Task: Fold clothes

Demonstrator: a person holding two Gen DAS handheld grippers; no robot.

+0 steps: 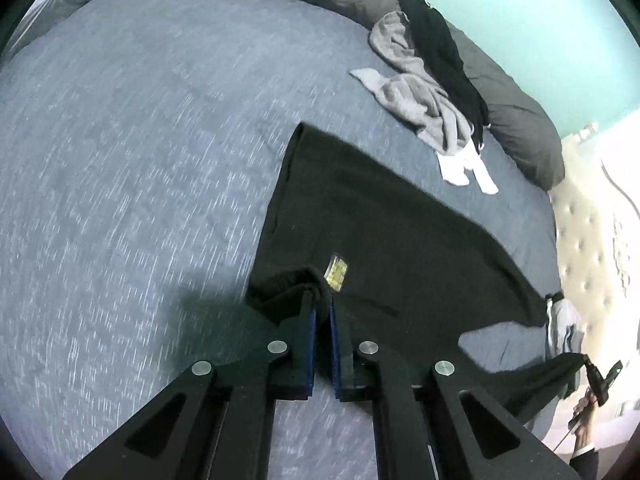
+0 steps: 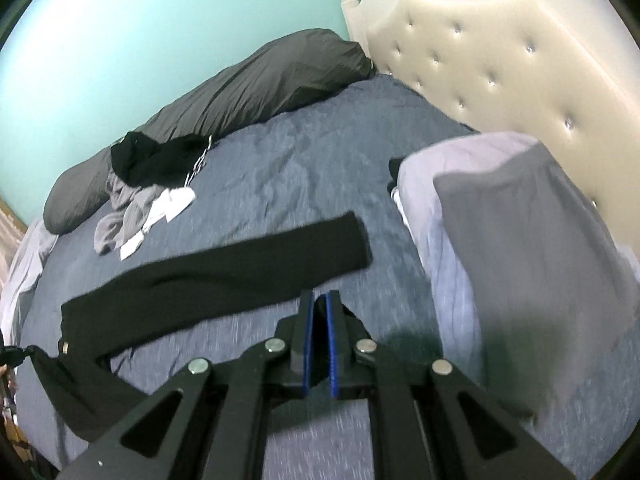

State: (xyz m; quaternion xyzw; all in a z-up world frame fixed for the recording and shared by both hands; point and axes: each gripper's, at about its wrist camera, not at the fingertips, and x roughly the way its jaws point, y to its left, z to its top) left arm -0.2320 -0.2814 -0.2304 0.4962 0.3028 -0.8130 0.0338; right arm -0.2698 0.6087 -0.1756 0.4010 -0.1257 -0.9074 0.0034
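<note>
A black garment (image 1: 380, 248), apparently trousers, was seen stretched across a blue-grey bed (image 1: 140, 160), held up at one end, seemingly at the waistband, so that the rest trailed flat on the cover. The left gripper (image 1: 320, 304) was closed with its 2 fingers clamped on a bunched black edge of the garment, beside a small yellow label (image 1: 337, 271). The right gripper (image 2: 320, 300) was shown with its fingers drawn together on dark fabric at the tips; in the left view it was seen far right, pinching the garment's other corner. The hold at 2 points was judged to be meant for keeping that edge taut, so the garment could be laid straight or doubled over for folding. From the right gripper, 1 long black leg was seen extended ahead and to the left on the bed, just beyond the fingertips. A pile of unfolded clothes (image 2: 148, 184), grey, black and white, was left well apart near a dark bolster (image 2: 240, 92), and a tufted headboard (image 2: 500, 60) stood behind.
</note>
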